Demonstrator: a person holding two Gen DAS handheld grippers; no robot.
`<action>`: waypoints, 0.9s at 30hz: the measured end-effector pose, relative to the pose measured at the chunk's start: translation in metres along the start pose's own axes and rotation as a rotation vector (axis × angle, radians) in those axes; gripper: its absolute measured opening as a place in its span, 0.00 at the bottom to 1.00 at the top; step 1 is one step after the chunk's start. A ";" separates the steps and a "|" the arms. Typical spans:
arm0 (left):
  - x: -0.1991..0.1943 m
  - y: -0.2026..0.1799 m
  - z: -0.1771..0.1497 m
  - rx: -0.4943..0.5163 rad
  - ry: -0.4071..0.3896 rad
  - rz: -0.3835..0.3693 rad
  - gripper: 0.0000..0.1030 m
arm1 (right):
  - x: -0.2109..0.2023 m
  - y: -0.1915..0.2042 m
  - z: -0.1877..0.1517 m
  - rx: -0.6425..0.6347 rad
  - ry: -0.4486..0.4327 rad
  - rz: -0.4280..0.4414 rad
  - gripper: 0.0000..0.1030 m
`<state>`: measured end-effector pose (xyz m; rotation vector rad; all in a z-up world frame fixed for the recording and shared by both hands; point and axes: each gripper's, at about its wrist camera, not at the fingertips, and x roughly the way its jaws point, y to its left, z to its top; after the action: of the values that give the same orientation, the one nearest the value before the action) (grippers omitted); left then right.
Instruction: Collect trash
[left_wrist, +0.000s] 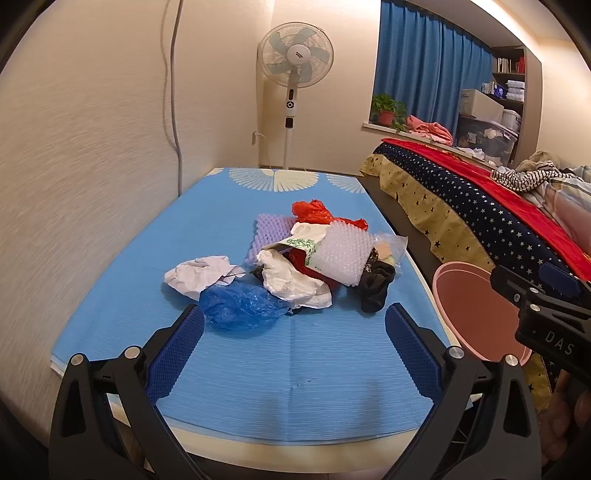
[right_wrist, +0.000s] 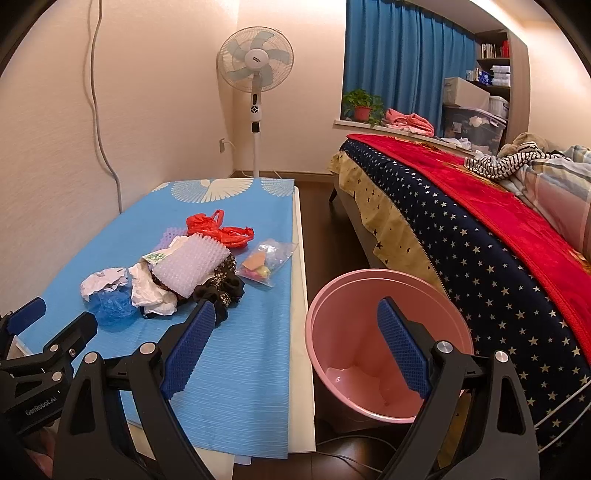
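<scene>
Nearest in the left wrist view, the left gripper (left_wrist: 293, 326) hangs over the blue table cover (left_wrist: 295, 369) with its jaws spread wide and nothing between them. Nearest in the right wrist view, the right gripper (right_wrist: 295, 325) is just as wide and empty, one finger over the table's edge and the other over the mouth of the pink bin (right_wrist: 369, 376), which stands on the floor between the table and the bed (right_wrist: 480, 240). Just past the left fingertips lies the trash, heaped near the middle of the cover: a crumpled blue plastic bag (left_wrist: 240, 304) at the front, white crumpled paper (left_wrist: 199, 275) touching it, white bubble wrap (left_wrist: 345, 251) on top of the heap, a black cloth (left_wrist: 376, 284) at its right edge, and a red plastic bag (left_wrist: 314, 212) at the back. A clear bag of small coloured bits (right_wrist: 266, 260) lies just beside the pile, towards the bin. Farther off, a standing fan (right_wrist: 256, 62) rises against the wall, with blue curtains (right_wrist: 399, 62) to its right.
</scene>
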<state>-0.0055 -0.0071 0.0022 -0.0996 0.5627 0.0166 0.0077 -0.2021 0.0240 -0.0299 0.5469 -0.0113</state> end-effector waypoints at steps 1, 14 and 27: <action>0.000 0.000 0.000 -0.001 0.000 0.000 0.92 | 0.000 -0.001 0.000 0.000 0.000 0.001 0.85; -0.001 -0.001 -0.001 0.000 -0.001 -0.001 0.92 | 0.001 -0.001 -0.001 0.016 0.006 0.011 0.82; -0.001 -0.001 -0.001 -0.002 -0.002 -0.001 0.92 | 0.003 -0.003 -0.002 0.045 0.026 0.045 0.69</action>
<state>-0.0068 -0.0081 0.0022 -0.1017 0.5607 0.0164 0.0091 -0.2052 0.0213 0.0267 0.5726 0.0194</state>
